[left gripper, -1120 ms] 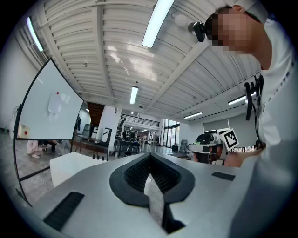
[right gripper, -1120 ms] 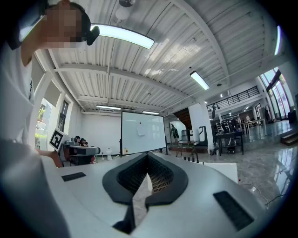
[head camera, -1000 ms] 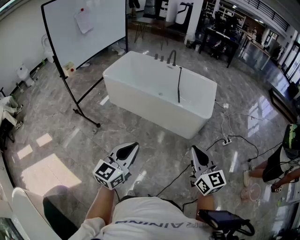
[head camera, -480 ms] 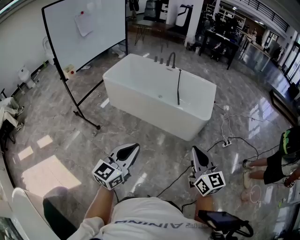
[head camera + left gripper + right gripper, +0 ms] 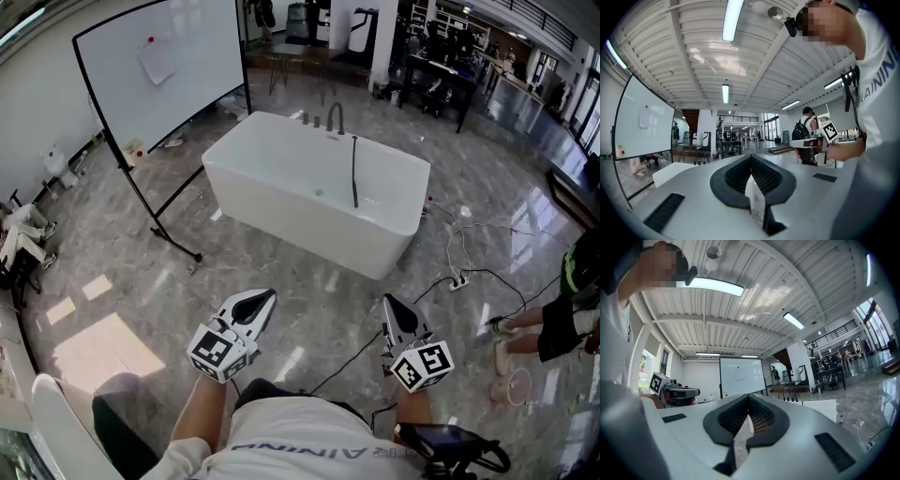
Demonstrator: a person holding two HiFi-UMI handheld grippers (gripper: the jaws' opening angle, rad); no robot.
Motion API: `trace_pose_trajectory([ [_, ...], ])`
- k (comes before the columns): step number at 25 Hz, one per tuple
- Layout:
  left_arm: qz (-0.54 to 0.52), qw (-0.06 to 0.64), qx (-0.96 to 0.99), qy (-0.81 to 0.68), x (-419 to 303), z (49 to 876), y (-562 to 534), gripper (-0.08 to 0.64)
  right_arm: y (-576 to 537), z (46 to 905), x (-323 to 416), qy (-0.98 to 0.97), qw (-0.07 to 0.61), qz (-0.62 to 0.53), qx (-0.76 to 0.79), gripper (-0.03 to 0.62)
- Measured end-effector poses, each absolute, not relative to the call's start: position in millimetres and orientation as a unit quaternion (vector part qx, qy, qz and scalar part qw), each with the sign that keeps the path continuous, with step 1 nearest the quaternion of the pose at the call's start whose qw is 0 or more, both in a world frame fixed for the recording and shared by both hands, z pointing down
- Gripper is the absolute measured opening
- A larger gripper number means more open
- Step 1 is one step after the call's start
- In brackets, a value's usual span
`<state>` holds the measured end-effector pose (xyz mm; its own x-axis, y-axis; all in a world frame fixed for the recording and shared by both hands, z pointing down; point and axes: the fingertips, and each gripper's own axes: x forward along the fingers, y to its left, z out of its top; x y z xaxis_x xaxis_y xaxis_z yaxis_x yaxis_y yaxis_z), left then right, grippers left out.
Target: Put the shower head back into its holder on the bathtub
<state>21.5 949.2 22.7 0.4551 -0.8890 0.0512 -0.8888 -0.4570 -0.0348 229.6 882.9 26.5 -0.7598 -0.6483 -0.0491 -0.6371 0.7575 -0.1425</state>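
The white bathtub [image 5: 309, 202] stands in the middle of the marble floor, a few steps ahead of me. A black shower head with its hose [image 5: 354, 173] lies over the far rim and hangs down into the tub. Dark faucet fittings [image 5: 334, 117] stand on that far rim; I cannot make out the holder among them. My left gripper [image 5: 266, 295] and right gripper [image 5: 388, 301] are held level in front of my chest, both shut and empty, far short of the tub. The tub's corner shows in the left gripper view [image 5: 670, 171] and in the right gripper view [image 5: 820, 406].
A whiteboard on a black stand [image 5: 159, 66] is left of the tub, its foot [image 5: 178, 246] reaching toward my path. Cables and a power strip [image 5: 457, 281] lie on the floor at the right. A person [image 5: 572, 309] stands at the far right. A white chair back [image 5: 56, 422] is at lower left.
The view has shifted forward and slightly left toward the tub. Both grippers rode along, still shut and empty. The person at the right has shifted a little.
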Motion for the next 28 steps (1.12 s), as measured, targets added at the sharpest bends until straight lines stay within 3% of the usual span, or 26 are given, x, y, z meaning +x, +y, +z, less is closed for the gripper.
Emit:
trace_pose_trajectory([
  [16, 0.012, -0.041, -0.856, 0.515, 46.3, 26.0, 887.2, 0.017, 829.0, 49.0, 259.4, 0.934, 0.041, -0.084, -0.345, 0.007],
  [28, 0.039, -0.052, -0.863, 0.501, -17.6, 31.6, 795.0, 0.017, 753.5, 39.5, 208.3, 0.925, 0.031, -0.050, -0.375, 0.008],
])
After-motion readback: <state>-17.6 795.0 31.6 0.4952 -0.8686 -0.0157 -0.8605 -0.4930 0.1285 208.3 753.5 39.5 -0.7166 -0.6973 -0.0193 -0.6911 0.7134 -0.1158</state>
